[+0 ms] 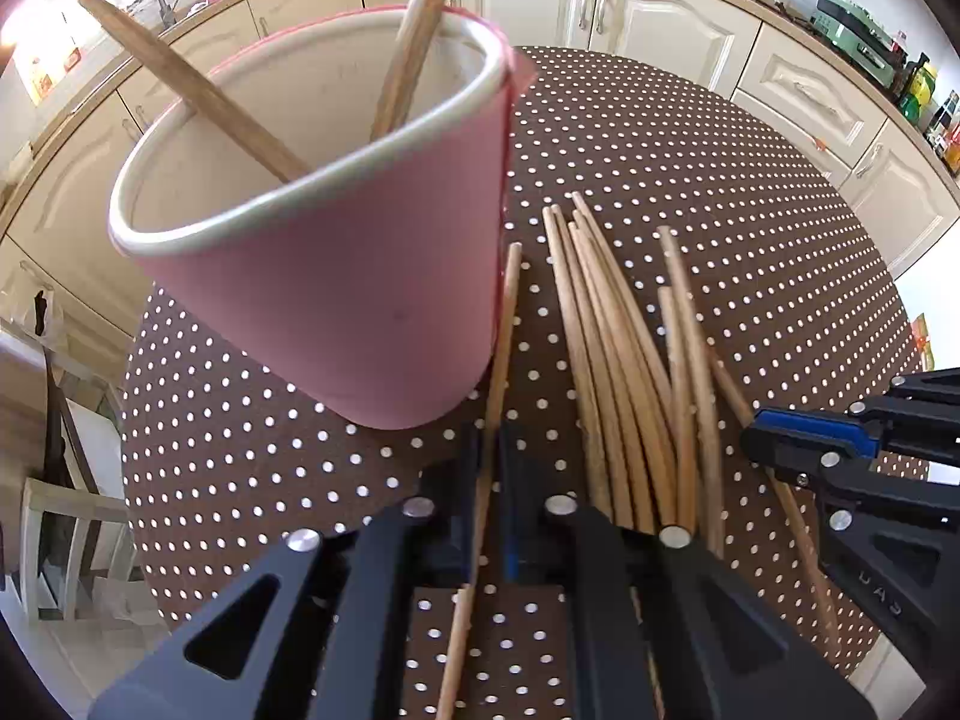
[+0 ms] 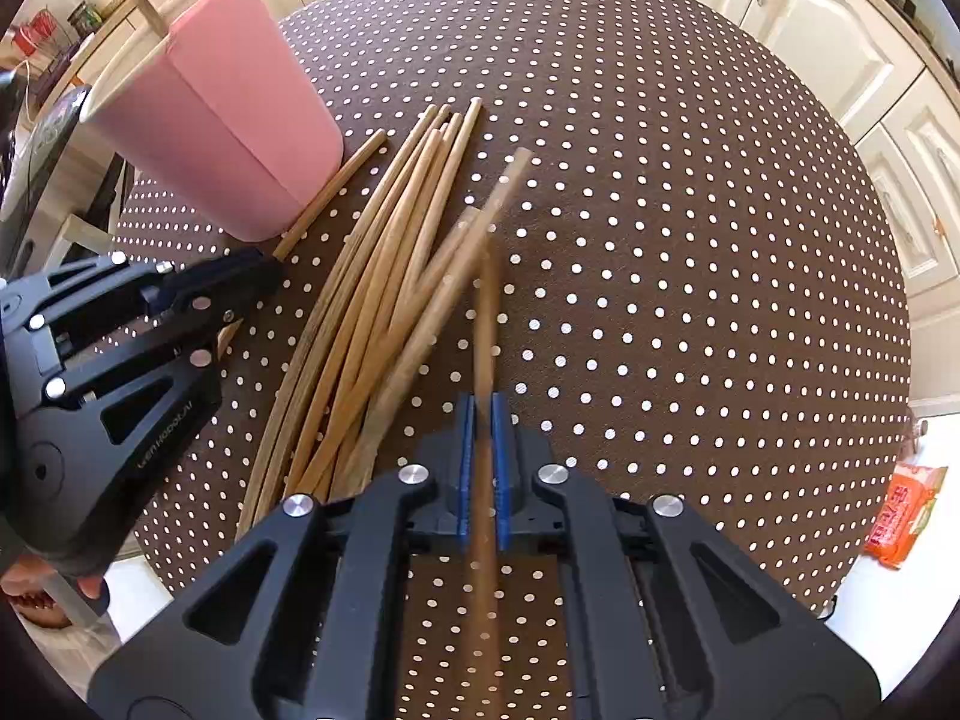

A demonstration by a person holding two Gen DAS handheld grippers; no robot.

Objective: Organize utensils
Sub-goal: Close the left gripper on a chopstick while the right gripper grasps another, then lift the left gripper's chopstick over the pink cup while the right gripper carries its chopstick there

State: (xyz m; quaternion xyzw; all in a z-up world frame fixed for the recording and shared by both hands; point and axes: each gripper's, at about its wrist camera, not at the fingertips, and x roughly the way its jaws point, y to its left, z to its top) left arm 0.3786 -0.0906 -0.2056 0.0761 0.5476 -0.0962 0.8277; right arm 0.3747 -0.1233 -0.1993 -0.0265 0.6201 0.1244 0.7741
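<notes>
A pink cup (image 1: pixel 336 276) stands on the dotted brown table and holds two wooden chopsticks (image 1: pixel 414 42); it also shows in the right wrist view (image 2: pixel 228 132). A pile of chopsticks (image 1: pixel 624 372) lies to the right of the cup, also seen in the right wrist view (image 2: pixel 384 300). My left gripper (image 1: pixel 492 480) is shut on one chopstick (image 1: pixel 501 348) that lies beside the cup's base. My right gripper (image 2: pixel 485 438) is shut on another chopstick (image 2: pixel 485 324), held just right of the pile. The right gripper shows in the left view (image 1: pixel 780 450), and the left gripper in the right view (image 2: pixel 258 276).
The round table (image 2: pixel 690 240) has a brown white-dotted cloth. Cream kitchen cabinets (image 1: pixel 660 18) run behind it. An orange packet (image 2: pixel 906 510) lies on the floor at right. A white chair (image 1: pixel 66 540) stands to the left.
</notes>
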